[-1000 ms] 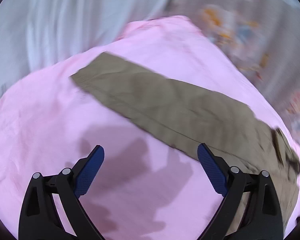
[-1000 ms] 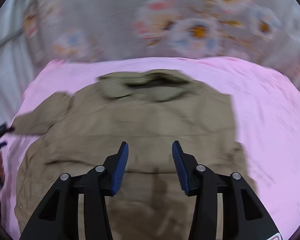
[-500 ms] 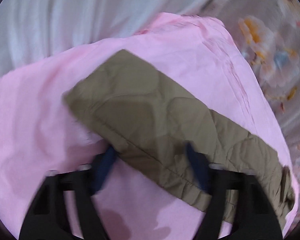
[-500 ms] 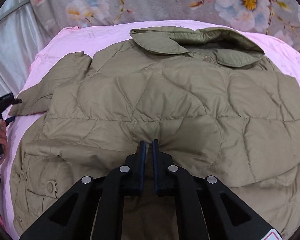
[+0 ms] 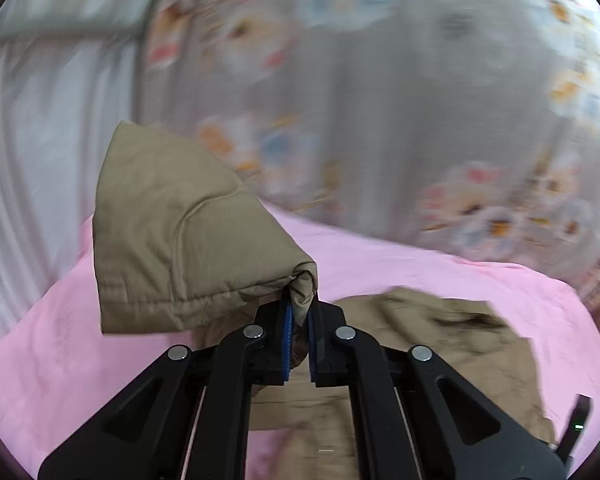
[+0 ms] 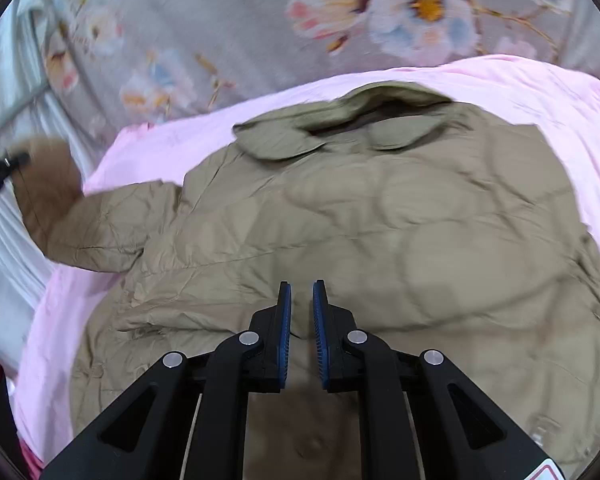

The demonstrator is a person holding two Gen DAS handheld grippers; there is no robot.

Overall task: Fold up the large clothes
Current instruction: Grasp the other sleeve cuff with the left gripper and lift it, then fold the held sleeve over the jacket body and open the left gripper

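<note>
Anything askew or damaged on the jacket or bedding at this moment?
Nothing damaged. The khaki jacket lies on the pink sheet; its sleeve is lifted, pinched in the left gripper, consistent with folding.

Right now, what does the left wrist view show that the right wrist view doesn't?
Only left wrist: the left gripper shut on the olive quilted jacket's sleeve cuff, lifted off the pink sheet.
Only right wrist: the jacket's collar and whole quilted body, with the right gripper opening, nothing between its jaws.
Both: jacket, pink sheet, grey floral fabric.

olive quilted jacket [image 6: 380, 240] spread flat, sleeve [image 5: 188, 232] lifted
</note>
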